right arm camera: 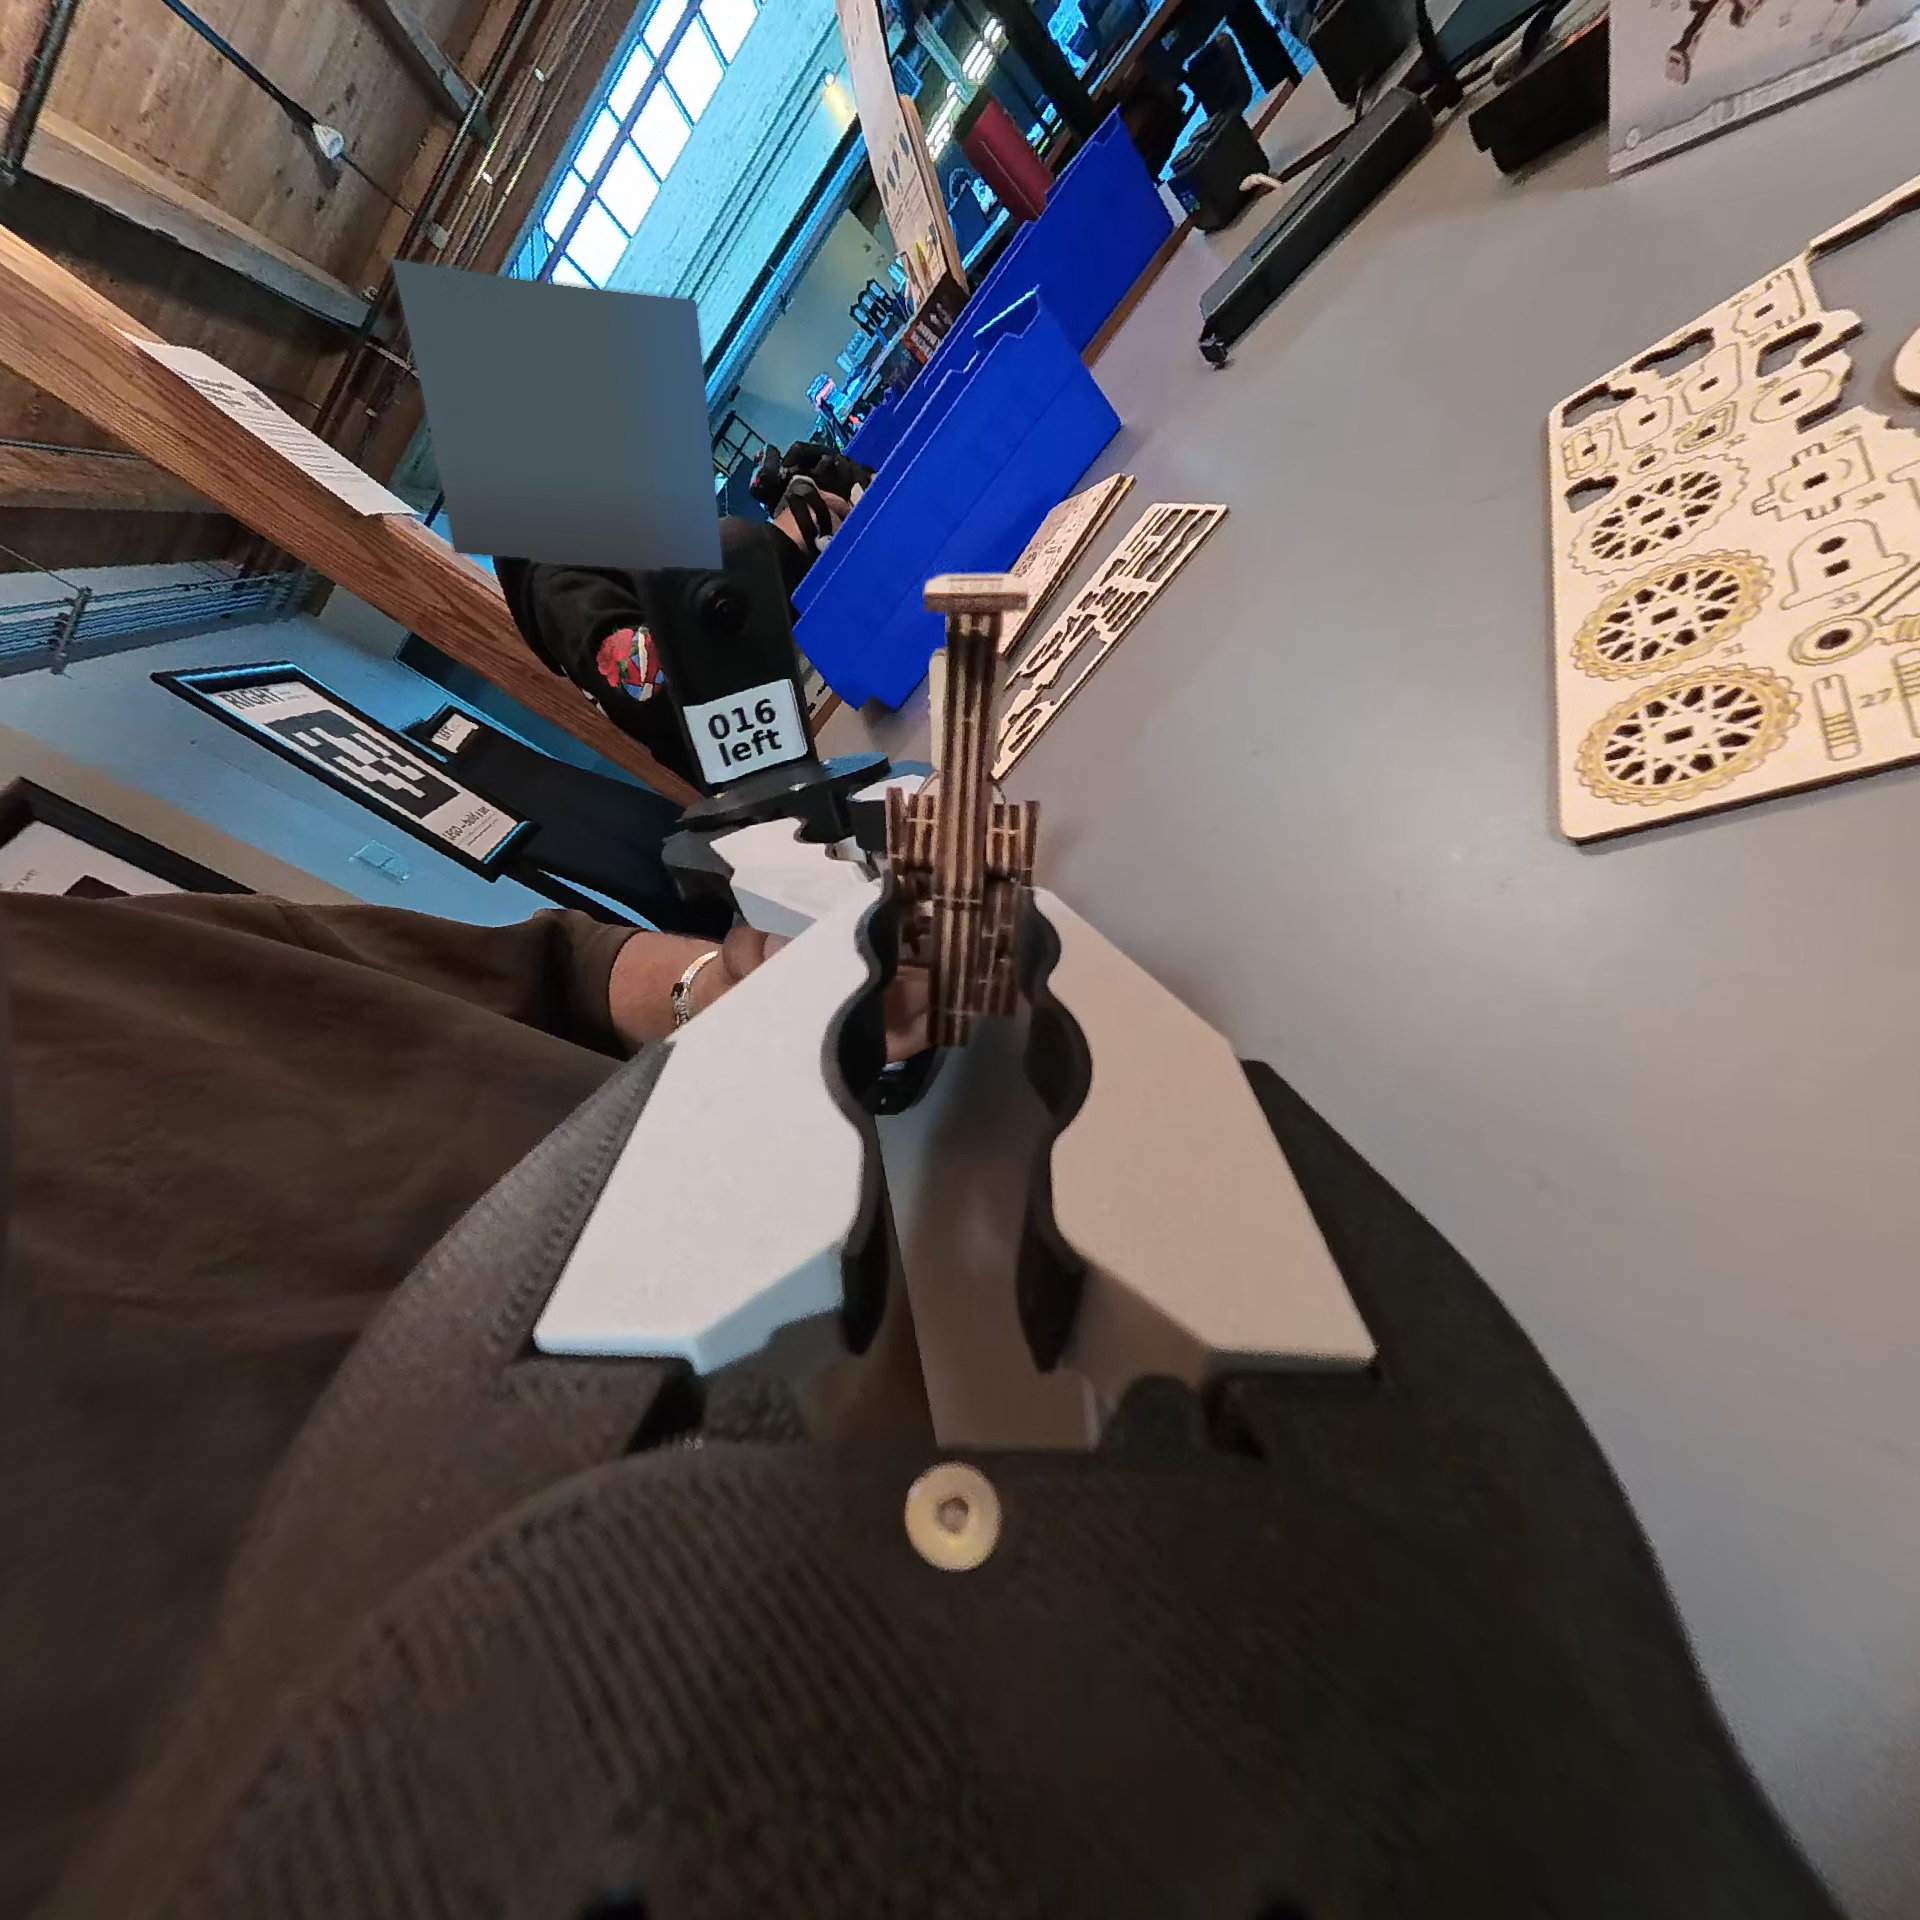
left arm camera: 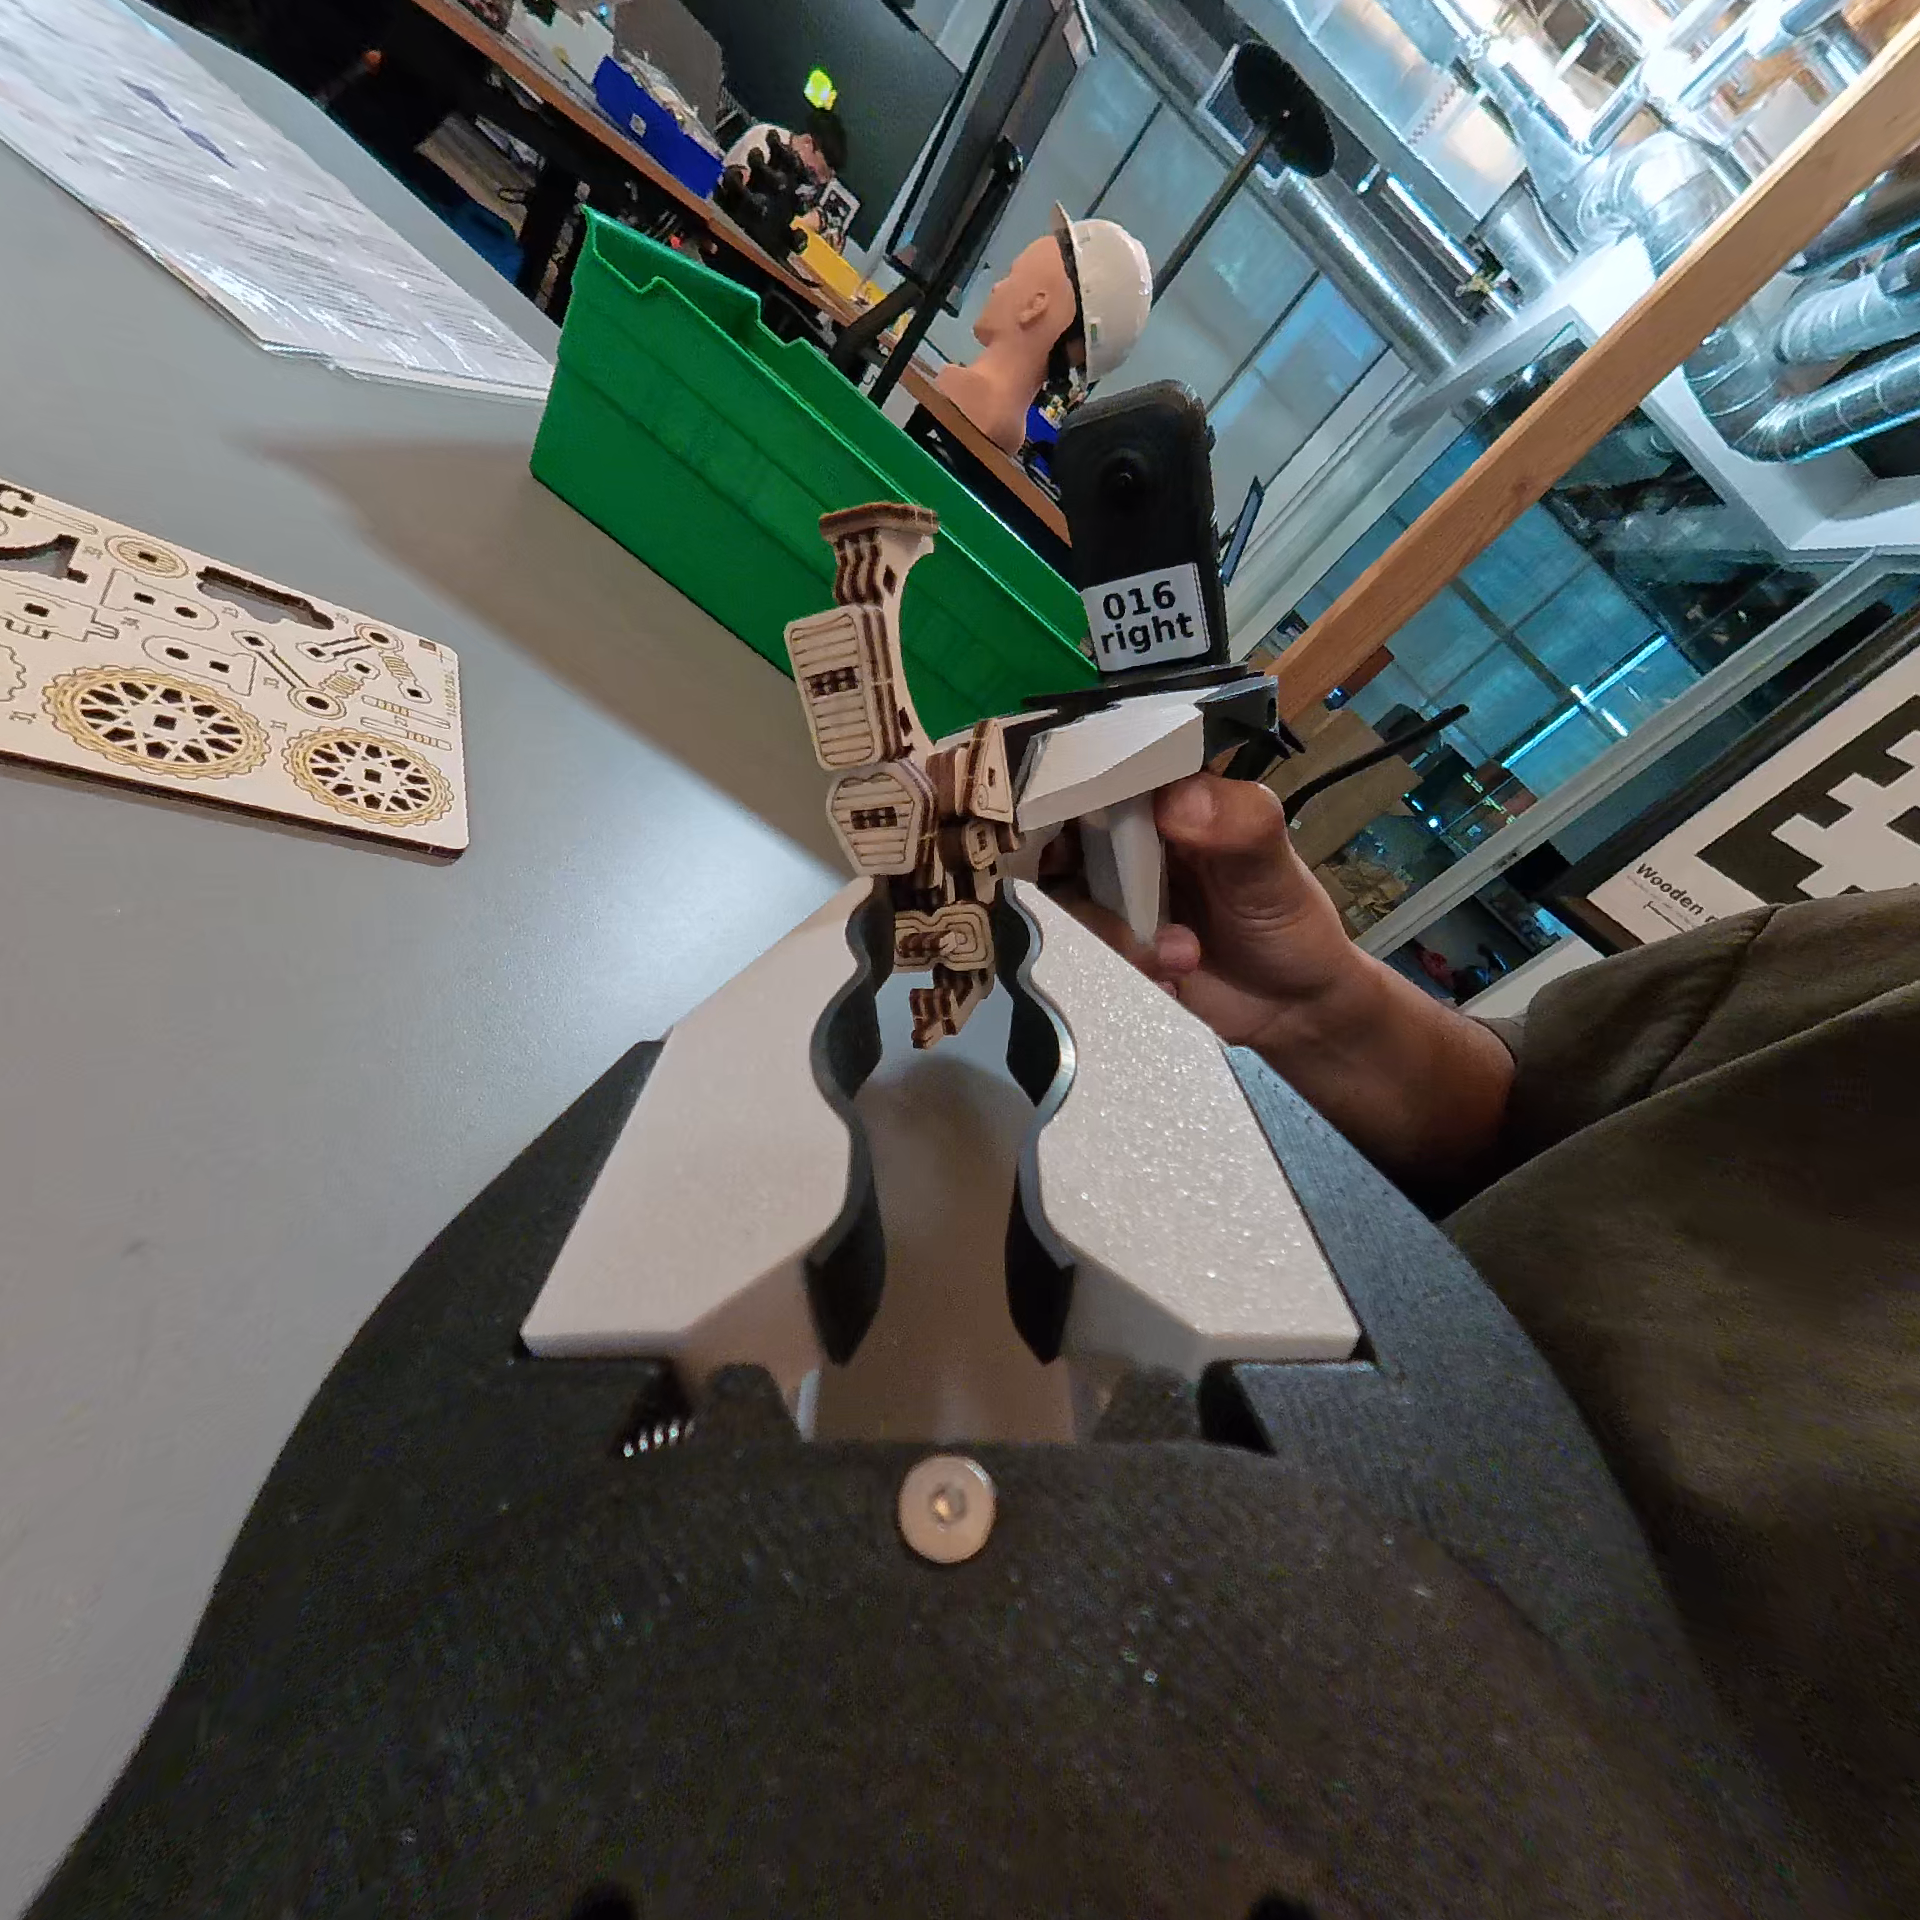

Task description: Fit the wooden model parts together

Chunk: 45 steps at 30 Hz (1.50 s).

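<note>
A partly built wooden model (left arm camera: 847, 686), made of layered laser-cut pieces with a curved arm on top, is held in the air between both grippers. My left gripper (left arm camera: 940, 914) is shut on its lower end. My right gripper (left arm camera: 1003, 774) comes in from the right and is shut on its middle. In the right wrist view the model (right arm camera: 971, 686) stands upright between my right gripper's (right arm camera: 961, 914) fingers, and the left gripper (right arm camera: 862, 842) meets it from the left. The contact faces are hidden by the wood.
A wooden parts sheet with gear cut-outs (left arm camera: 208, 675) lies on the grey table (left arm camera: 260, 1039) to the left, also in the right wrist view (right arm camera: 1714, 623). A green bin (left arm camera: 748, 468), a blue bin (right arm camera: 966, 499), more thin sheets (right arm camera: 1101, 623) and a printed paper (left arm camera: 208, 187) sit farther back. My left and right fingertips are right by each other.
</note>
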### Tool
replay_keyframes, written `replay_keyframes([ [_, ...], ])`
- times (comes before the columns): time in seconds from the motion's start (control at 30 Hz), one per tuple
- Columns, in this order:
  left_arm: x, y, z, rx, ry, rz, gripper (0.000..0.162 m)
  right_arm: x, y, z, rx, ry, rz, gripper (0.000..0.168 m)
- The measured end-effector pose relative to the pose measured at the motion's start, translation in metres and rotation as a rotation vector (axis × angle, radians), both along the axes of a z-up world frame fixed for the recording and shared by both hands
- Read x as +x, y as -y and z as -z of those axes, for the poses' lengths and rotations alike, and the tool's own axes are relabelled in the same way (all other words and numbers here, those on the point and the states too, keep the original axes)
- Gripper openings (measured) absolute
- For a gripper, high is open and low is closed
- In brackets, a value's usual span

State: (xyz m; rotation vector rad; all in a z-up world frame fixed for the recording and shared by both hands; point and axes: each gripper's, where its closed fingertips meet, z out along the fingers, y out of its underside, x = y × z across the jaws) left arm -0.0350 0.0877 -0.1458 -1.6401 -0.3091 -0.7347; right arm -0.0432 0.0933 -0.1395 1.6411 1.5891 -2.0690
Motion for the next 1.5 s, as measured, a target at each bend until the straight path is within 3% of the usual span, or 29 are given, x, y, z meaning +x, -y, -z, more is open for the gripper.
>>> replay_keyframes([
  [0.17, 0.000, 0.000, 0.000, 0.002, 0.023, 0.007, 0.017, 0.000, 0.000, 0.000, 0.007, 0.000, -0.001, 0.020],
  [0.3, -0.002, 0.002, -0.006, 0.053, 0.181, 0.047, 0.017, 0.001, 0.003, -0.004, 0.024, -0.022, -0.013, 0.020],
  [0.37, 0.000, 0.004, -0.010, 0.081, 0.237, 0.076, 0.025, 0.002, 0.004, -0.005, 0.052, -0.035, -0.016, 0.020],
  [0.47, 0.003, 0.005, -0.015, 0.100, 0.213, 0.093, 0.031, 0.003, 0.004, -0.008, 0.059, -0.052, -0.025, 0.020],
  [0.63, 0.001, 0.005, -0.013, 0.092, 0.161, 0.074, 0.018, 0.005, 0.007, -0.011, 0.062, -0.066, -0.045, 0.020],
  [0.83, 0.001, 0.005, -0.015, 0.103, 0.158, 0.082, 0.026, 0.003, 0.006, -0.010, 0.108, -0.076, -0.021, 0.020],
  [1.37, -0.005, 0.004, -0.012, 0.091, 0.180, 0.048, 0.022, 0.000, 0.009, -0.009, 0.223, -0.113, 0.015, 0.021],
  [1.5, -0.007, 0.005, -0.013, 0.093, 0.201, 0.042, 0.022, 0.003, 0.014, -0.013, 0.209, -0.136, -0.029, 0.036],
])
